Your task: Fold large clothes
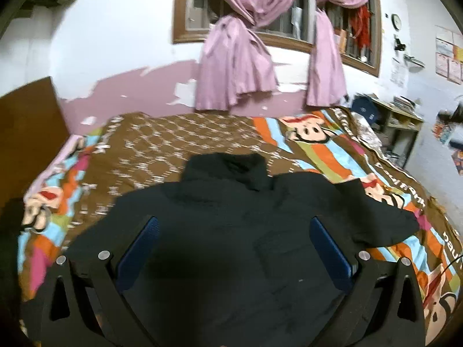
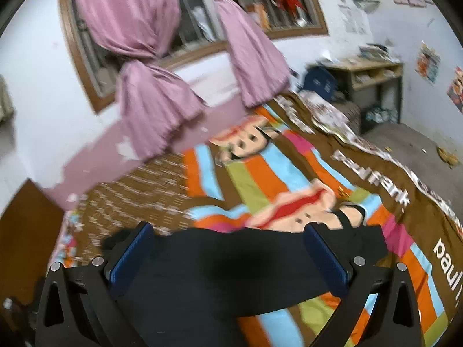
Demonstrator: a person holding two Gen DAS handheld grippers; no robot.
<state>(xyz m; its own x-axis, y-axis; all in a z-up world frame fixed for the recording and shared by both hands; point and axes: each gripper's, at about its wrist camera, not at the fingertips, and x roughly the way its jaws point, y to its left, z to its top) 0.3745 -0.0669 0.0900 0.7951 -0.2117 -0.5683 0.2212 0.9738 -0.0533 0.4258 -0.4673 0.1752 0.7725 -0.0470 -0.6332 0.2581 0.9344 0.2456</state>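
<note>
Your surface: a bed [image 1: 179,141] covered by a brown patterned bedspread with bright stripes and cartoon monkey faces [image 2: 260,179].
Lying on it: a large black garment [image 1: 231,231], spread flat, collar pointing towards your window wall.

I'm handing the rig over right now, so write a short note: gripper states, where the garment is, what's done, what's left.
Left hand-held gripper: open, over the black jacket's body, holding nothing.
Right hand-held gripper: open, over a black sleeve, holding nothing.
The jacket lies spread on the striped cartoon bedspread, collar toward the window wall.
Done: laid out.
Left: no fold shows yet; sleeves and body remain to be folded.
</note>
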